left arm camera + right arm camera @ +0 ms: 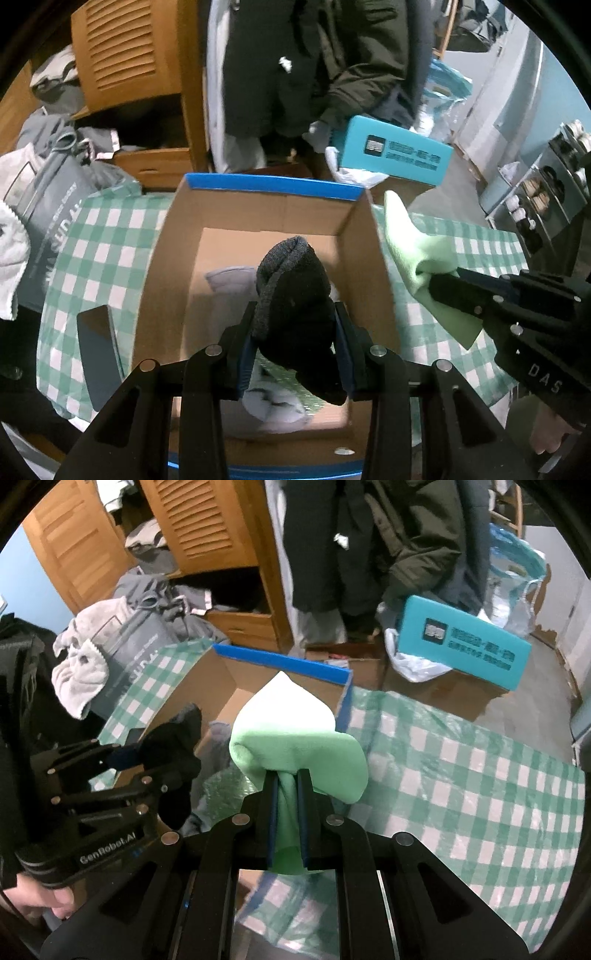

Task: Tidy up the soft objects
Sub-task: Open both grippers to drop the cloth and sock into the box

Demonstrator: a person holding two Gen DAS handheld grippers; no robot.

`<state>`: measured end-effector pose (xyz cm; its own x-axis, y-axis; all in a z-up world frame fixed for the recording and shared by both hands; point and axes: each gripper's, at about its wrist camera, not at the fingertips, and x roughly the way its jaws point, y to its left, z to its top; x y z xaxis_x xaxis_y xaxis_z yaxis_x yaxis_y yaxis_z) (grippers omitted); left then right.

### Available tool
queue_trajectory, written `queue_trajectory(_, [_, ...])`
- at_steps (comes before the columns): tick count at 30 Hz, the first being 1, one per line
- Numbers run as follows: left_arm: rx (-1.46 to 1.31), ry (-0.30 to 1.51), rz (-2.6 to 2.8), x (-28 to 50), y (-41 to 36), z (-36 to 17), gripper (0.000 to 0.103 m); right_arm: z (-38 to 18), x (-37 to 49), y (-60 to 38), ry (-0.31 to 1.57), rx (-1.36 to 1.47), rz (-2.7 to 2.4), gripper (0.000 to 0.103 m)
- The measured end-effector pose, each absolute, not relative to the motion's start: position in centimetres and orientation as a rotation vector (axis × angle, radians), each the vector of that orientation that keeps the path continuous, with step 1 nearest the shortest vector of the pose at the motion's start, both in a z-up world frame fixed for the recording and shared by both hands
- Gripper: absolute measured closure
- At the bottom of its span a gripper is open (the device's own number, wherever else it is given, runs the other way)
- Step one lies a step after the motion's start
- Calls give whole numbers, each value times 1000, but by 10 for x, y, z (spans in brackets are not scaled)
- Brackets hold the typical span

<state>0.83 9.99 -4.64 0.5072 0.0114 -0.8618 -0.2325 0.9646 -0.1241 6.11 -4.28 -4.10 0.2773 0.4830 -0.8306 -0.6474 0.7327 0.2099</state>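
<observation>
The dark knit sock point(295, 295) is hanging over the open cardboard box point(255, 212), which is sitting on the checked surface point(96, 240), my left hand-held gripper point(295, 347) clenching it, while my right hand-held gripper point(287, 812) is clenching the green cloth point(295, 742) beside the box.

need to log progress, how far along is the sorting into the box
Done: a grey cloth already lies in the cardboard box. In hand: the left gripper holds a black sock over the box; the right gripper grips a green cloth. Left: dropping both in.
</observation>
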Motion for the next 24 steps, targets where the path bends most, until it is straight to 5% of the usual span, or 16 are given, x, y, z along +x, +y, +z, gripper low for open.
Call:
queue_trajectory(16, [-285, 1095, 202, 10, 119, -73, 58, -73, 67, 0, 1121, -219, 804, 93])
queue_trajectory(24, [-289, 1067, 238, 5, 125, -63, 38, -65, 71, -3, 1097, -183, 810, 71])
